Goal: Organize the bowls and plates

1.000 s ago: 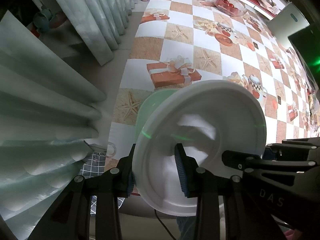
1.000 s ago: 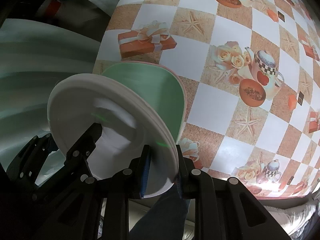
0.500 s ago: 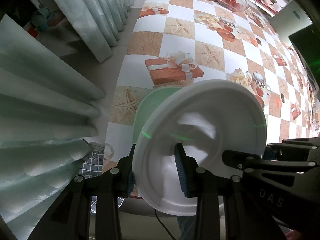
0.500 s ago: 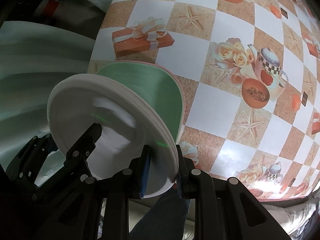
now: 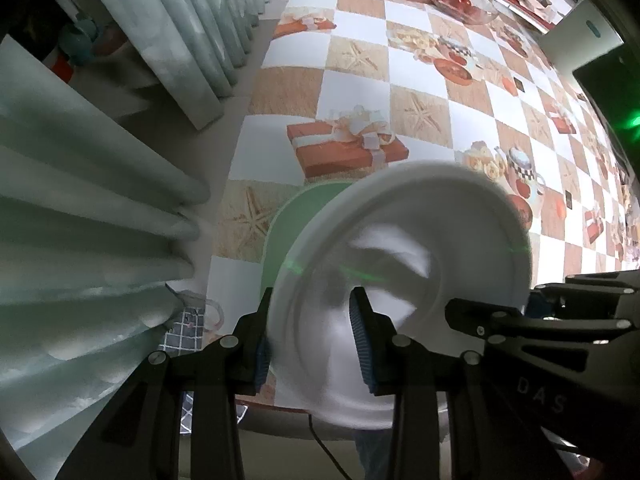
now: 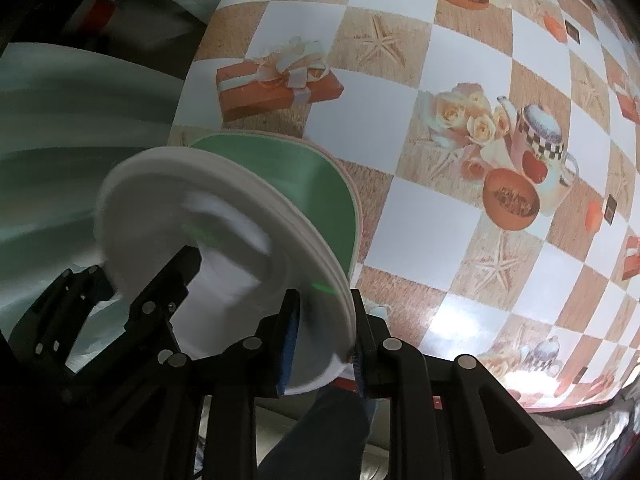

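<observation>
Both grippers hold one stack of plates by its rim, above the near edge of the table. The top plate is white (image 5: 404, 264), also seen in the right wrist view (image 6: 168, 200). Under it is a green plate (image 5: 304, 216), seen in the right wrist view (image 6: 288, 176) with a thin pink rim beneath it. My left gripper (image 5: 312, 340) is shut on the stack's left rim. My right gripper (image 6: 324, 344) is shut on its right rim. The right gripper's black body shows in the left wrist view (image 5: 560, 328).
The table (image 5: 420, 72) has a checked cloth with printed gift boxes, starfish and teapots. A glass bowl of red fruit (image 5: 460, 0) stands far back. Pale green curtains (image 5: 100, 200) hang to the left. A dark screen (image 5: 616, 92) is at the right.
Both grippers and the plate stack have drifted slightly nearer the table's near edge and tilted a little; the white plate now looks motion-blurred. The grips are unchanged.
</observation>
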